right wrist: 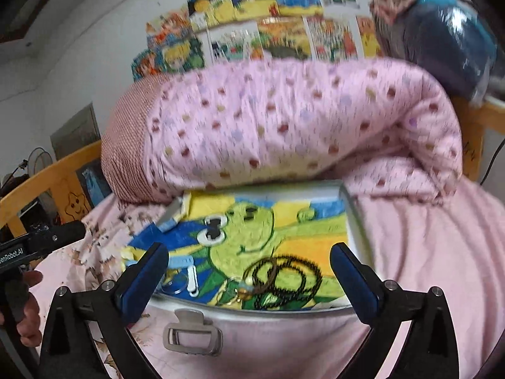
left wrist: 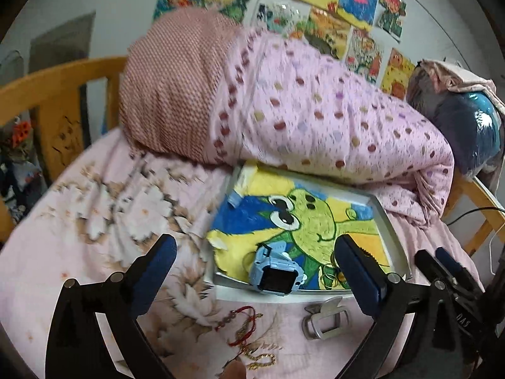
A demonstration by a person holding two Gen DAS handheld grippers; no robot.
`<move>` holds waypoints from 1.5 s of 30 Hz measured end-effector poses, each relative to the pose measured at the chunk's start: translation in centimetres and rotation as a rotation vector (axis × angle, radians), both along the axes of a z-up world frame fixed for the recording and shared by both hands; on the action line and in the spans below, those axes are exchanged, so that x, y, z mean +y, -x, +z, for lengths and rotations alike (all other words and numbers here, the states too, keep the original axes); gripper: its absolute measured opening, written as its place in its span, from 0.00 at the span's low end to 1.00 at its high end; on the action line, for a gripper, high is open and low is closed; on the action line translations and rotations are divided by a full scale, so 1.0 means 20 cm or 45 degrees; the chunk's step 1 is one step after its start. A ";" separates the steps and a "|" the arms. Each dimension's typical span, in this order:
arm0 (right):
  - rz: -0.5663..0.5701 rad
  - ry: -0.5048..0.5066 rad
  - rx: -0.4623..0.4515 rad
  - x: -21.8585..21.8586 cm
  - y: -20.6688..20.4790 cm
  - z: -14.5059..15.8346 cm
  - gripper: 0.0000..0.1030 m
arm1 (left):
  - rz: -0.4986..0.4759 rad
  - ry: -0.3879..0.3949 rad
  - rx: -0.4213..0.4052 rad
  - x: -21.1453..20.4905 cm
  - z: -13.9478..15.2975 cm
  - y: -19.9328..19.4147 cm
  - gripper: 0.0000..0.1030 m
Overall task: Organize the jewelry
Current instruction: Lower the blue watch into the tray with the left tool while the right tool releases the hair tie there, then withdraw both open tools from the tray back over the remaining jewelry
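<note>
Both the left gripper (left wrist: 255, 271) and right gripper (right wrist: 249, 273) hang spread and empty; the right should straddle the near grey hair clip (right wrist: 192, 336) squarely before lifting it into the tray (right wrist: 356, 230).

Both wrist views near shared tray (left wrist: 398, 246)

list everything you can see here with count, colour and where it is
tray: one, silver, on the bed, lined with a frog picture
watch: one, light blue, front edge of the tray
rings: a few, gold, on the tray right of the watch
bead bracelets: a few loops, dark, on the tray front
hair claw: one, grey, on the sheet before the tray
string bracelets: red and gold, count unclear, on the sheet left of the claw
quilt: one, pink, dotted, rolled behind the tray
pictures: many, colourful, on the wall
left gripper: black and blue, open
right gripper: black and blue, open
</note>
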State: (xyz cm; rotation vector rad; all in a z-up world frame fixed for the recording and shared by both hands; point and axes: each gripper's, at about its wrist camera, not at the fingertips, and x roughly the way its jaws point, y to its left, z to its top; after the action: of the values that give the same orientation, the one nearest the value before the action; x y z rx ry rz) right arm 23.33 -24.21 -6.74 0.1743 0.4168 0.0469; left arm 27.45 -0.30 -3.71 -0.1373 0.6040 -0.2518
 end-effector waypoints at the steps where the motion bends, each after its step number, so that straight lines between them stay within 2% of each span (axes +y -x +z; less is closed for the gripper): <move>1: 0.001 0.007 -0.029 0.00 0.03 0.03 1.00 | 0.015 -0.011 -0.029 0.01 0.02 0.04 0.95; 6: 0.016 0.060 -0.134 0.01 0.16 0.13 1.00 | 0.057 -0.101 -0.153 0.03 0.10 0.20 0.96; 9: 0.034 0.077 -0.181 0.02 0.27 0.18 1.00 | 0.062 -0.142 -0.173 0.06 0.13 0.31 0.96; 16: 0.051 0.071 -0.233 0.01 0.52 0.25 1.00 | 0.082 -0.107 -0.217 0.13 0.20 0.57 0.96; 22: 0.045 0.053 -0.244 0.02 0.66 0.29 1.00 | 0.096 -0.118 -0.236 0.15 0.24 0.75 0.96; 27: 0.046 0.062 -0.216 0.03 0.76 0.30 1.00 | 0.098 -0.134 -0.211 0.15 0.23 0.88 0.96; 34: 0.064 0.059 -0.157 0.05 0.84 0.28 1.00 | 0.136 -0.090 -0.183 0.16 0.23 0.94 0.96; 40: 0.094 0.097 -0.078 0.09 0.83 0.24 1.00 | 0.133 -0.117 -0.033 0.14 0.17 0.89 0.96; 45: 0.113 0.113 0.034 0.10 0.76 0.18 1.00 | 0.134 -0.092 0.087 0.15 0.11 0.84 0.96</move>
State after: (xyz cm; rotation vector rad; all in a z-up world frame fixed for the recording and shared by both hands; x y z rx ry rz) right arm 8.18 -22.25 -3.15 0.0690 0.4519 0.1129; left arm 10.61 2.75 -1.43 -0.1079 0.6712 -0.1234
